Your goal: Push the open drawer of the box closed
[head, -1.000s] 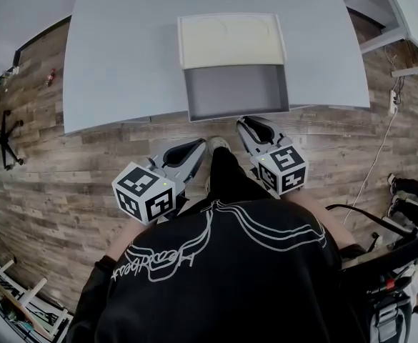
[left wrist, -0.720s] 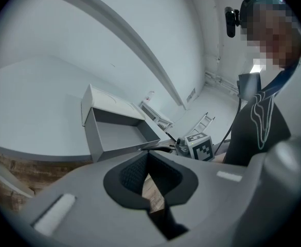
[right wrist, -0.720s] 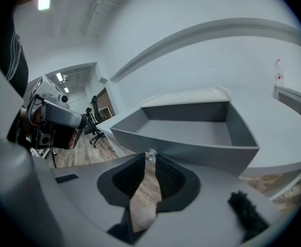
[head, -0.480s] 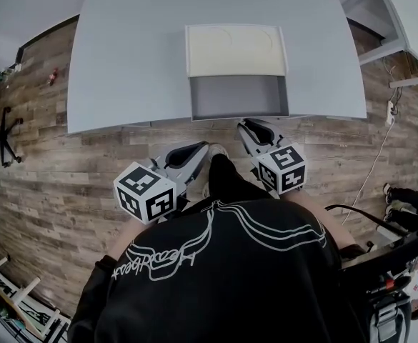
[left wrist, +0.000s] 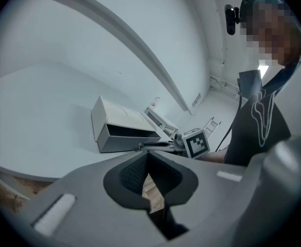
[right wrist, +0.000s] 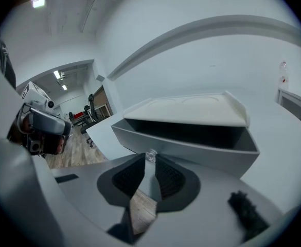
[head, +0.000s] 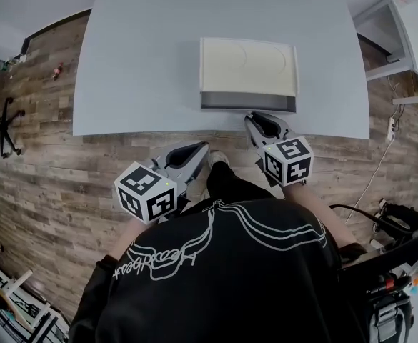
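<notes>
Slid nearly home since before, with right gripper [head: 256, 118] clenched at the drawer [head: 248, 104] front; left gripper [head: 199, 148] clenched too, idle. Likely light, rigid: press squarely mid-front.

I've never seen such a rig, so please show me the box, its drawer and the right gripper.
box [head: 248, 63]: head view, cream top.
drawer [right wrist: 201, 151]: right gripper view, grey front wall.
right gripper [head: 254, 118]: head view, between its fingertips.
</notes>
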The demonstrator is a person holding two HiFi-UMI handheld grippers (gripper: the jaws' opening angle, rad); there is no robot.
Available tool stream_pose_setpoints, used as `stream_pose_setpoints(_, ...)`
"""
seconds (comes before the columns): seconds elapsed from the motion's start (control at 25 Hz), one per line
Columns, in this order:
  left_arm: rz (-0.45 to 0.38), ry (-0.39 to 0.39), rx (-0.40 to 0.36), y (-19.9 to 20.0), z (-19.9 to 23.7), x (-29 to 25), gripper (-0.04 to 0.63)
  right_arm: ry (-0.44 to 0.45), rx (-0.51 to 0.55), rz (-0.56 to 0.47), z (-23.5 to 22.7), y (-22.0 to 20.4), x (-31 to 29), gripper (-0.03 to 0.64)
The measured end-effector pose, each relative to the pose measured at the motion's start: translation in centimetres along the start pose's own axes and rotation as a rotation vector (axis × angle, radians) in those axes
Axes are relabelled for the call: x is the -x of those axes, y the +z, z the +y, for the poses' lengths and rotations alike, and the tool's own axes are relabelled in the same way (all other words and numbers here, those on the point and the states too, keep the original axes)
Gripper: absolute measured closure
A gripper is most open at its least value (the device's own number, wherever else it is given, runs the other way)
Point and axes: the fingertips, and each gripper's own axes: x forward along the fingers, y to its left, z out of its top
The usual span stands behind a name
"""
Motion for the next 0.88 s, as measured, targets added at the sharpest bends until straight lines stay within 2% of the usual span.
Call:
stream_pose_setpoints(0.48, -0.050, 0.062, 0.041, 1.5, 2.6, 0.7, 0.588, -0.010, 0.005, 0.015, -2.4, 2.3, -2.3, 0.551)
stream_pose_setpoints(0.88, -0.046, 0.059, 0.023, 0.3, 1.4, 2.6, 0.588, -0.025, -0.024, -0.028, -1.0, 1.9, -0.7, 0.551)
